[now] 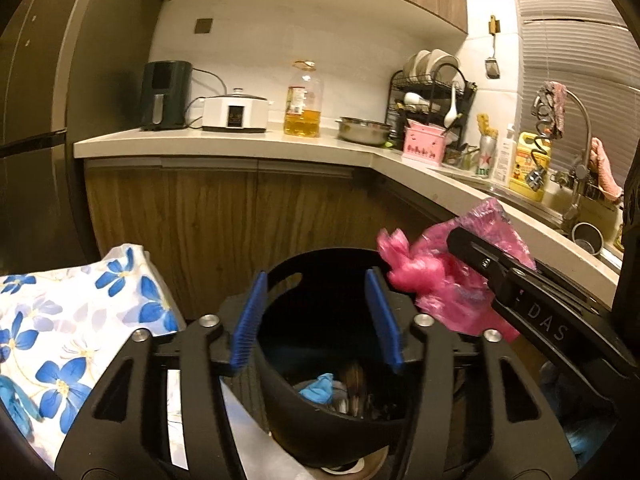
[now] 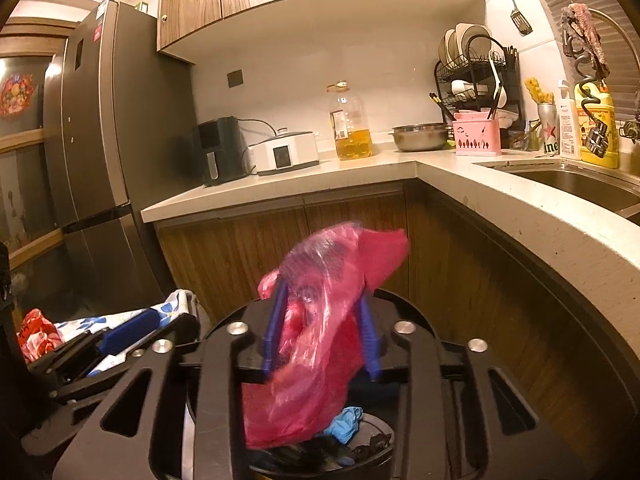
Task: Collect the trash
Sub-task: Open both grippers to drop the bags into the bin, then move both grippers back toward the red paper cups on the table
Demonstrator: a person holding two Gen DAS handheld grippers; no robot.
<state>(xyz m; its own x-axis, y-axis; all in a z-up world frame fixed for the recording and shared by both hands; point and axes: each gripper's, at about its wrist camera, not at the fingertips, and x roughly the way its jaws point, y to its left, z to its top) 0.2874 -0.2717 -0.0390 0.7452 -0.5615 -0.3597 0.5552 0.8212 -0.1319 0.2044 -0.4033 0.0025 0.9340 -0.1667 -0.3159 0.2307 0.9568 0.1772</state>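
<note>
A black trash bin [image 1: 280,412] stands open right below both grippers, with a blue glove [image 1: 318,388] and dark scraps inside. My left gripper [image 1: 317,278] is open over the bin's mouth, and nothing is between its blue pads. A crumpled pink plastic bag [image 2: 320,320] hangs blurred between the fingers of my right gripper [image 2: 322,300] above the bin [image 2: 384,454]. Those jaws stand apart and the bag sits loose between the pads. In the left wrist view the bag [image 1: 436,280] shows at the tip of the right gripper [image 1: 480,258], over the bin's right rim.
A blue-flowered cloth [image 1: 60,340] covers a surface left of the bin, with a red packet [image 2: 36,338] beyond it. Wooden cabinets under an L-shaped counter [image 2: 520,208] hem the bin in behind and on the right. A fridge [image 2: 92,160] stands at the left.
</note>
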